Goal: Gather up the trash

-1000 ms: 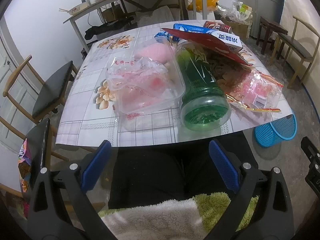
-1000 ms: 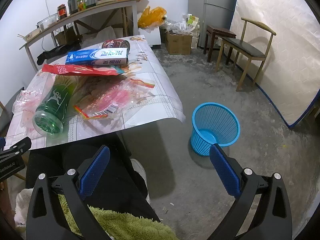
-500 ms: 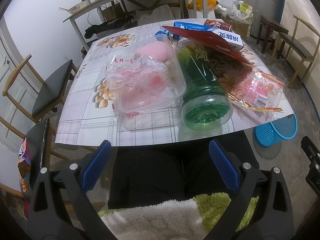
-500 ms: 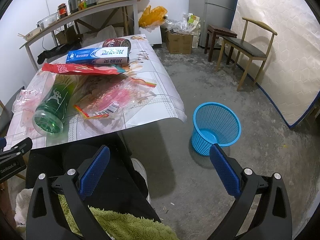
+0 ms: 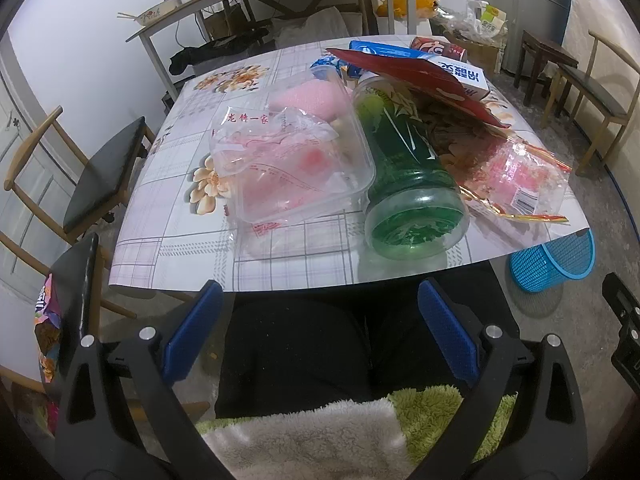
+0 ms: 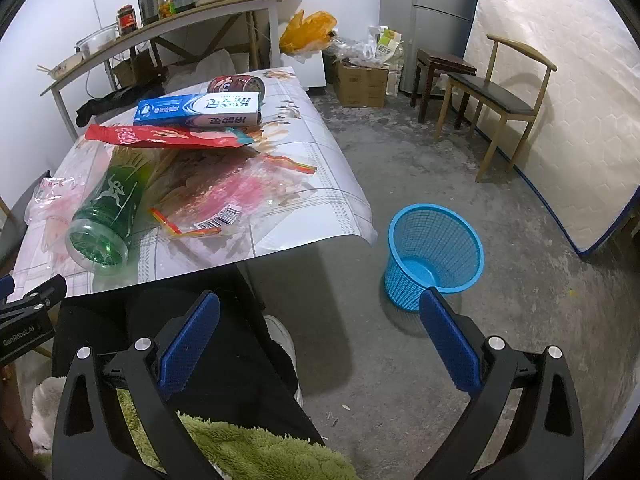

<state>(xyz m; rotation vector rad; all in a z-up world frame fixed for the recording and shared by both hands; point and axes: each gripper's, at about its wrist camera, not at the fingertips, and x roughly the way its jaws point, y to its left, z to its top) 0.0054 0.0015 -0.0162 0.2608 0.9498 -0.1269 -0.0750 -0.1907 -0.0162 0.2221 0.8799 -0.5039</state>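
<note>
Jaws of the left gripper (image 5: 318, 328) stand spread wide and empty above a person's dark-clad lap, short of the counter (image 5: 172, 240) edge. Jaws of the right gripper (image 6: 320, 332) are likewise spread, holding nothing, over the concrete floor. Just ahead on the counter lies a green plastic bottle (image 5: 404, 172) on its side, base toward the camera, touching a clear plastic tray (image 5: 296, 152) of pink wrappers on its left and a crumpled clear pink bag (image 5: 520, 176) on its right. A red flat packet (image 6: 160, 136) rests across the bottle's neck; behind sits a blue-and-white toothpaste box (image 6: 200, 110). A blue mesh waste basket (image 6: 434, 250) stands on the floor beside the counter.
</note>
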